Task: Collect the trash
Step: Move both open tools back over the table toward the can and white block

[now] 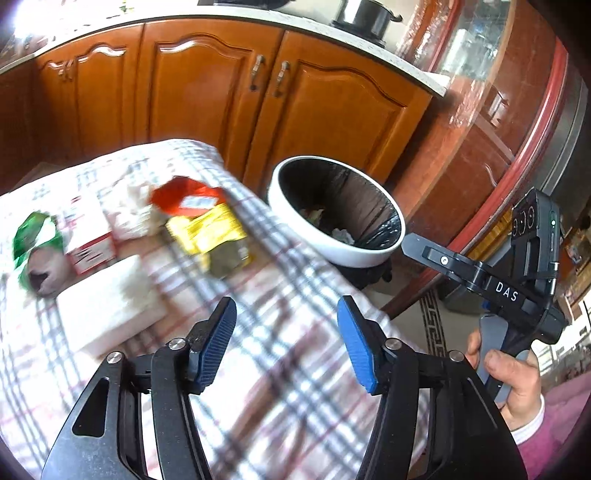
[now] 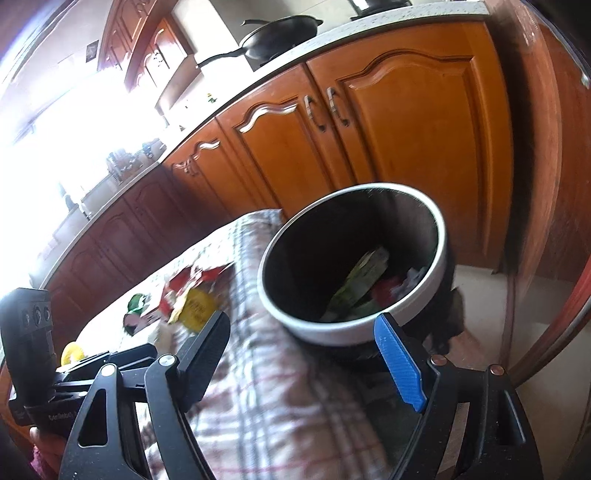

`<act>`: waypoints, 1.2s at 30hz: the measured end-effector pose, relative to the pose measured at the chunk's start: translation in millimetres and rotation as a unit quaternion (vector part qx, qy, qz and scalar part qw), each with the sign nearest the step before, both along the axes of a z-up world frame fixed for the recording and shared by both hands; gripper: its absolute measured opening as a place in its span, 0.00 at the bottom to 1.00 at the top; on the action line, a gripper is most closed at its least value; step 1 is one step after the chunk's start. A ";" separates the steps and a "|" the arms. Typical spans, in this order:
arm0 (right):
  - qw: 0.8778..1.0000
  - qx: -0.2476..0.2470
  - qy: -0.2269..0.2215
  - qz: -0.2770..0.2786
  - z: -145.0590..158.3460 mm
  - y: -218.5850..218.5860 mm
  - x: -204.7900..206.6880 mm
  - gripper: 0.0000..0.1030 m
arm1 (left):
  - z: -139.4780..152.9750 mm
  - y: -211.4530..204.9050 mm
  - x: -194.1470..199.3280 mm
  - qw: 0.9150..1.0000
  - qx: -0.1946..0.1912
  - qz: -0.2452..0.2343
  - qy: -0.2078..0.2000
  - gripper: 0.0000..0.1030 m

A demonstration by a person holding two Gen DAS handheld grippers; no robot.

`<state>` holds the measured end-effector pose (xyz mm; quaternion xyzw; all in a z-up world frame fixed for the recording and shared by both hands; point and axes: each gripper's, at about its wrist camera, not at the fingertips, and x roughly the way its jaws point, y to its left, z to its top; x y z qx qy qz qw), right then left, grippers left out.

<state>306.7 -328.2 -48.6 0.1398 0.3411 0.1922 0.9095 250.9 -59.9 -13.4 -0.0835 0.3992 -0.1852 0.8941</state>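
In the left wrist view, a green and white wrapper (image 1: 35,236) is seen at the far left of the frame, lying on the checked cloth (image 1: 295,369) that covers the bench. Just right of it, a red and white carton (image 1: 92,240) and a white block (image 1: 107,302) are found; the print on the carton is too blurred to be read. Toward the centre, a red wrapper (image 1: 184,197) is laid against a yellow packet (image 1: 210,236), whose lettering cannot be made out. The left gripper (image 1: 286,338) is held open above the cloth in the lower centre, nothing between its blue pads. Right of centre, a white-rimmed trash bin (image 1: 369,254) with a black liner stands beside the bench edge, scraps lying inside. At the right edge, the right gripper (image 1: 410,245) is seen in a hand (image 1: 513,380), the letters "DAS" printed on its black body.

In the right wrist view, the same wrappers are seen at the left of the frame, and the right gripper is held open and empty, the bin in the centre right just beyond its fingers. A black pan (image 2: 280,37) rests on the kitchen counter (image 2: 332,33) at the top.
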 end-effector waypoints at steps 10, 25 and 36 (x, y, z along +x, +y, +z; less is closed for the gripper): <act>0.999 -0.001 0.011 0.035 -8.5 40.2 -18.2 0.80 | -6.0 48.5 -25.5 0.999 0.018 0.032 -0.005 0.60; 0.997 -0.018 0.014 0.077 -12.2 93.0 -21.3 0.80 | -15.2 90.2 -16.4 0.996 0.072 0.056 -0.016 0.72; 0.994 -0.031 0.023 0.098 -15.4 118.0 2.1 0.80 | -20.1 88.7 23.8 0.990 0.139 -0.018 -0.030 0.81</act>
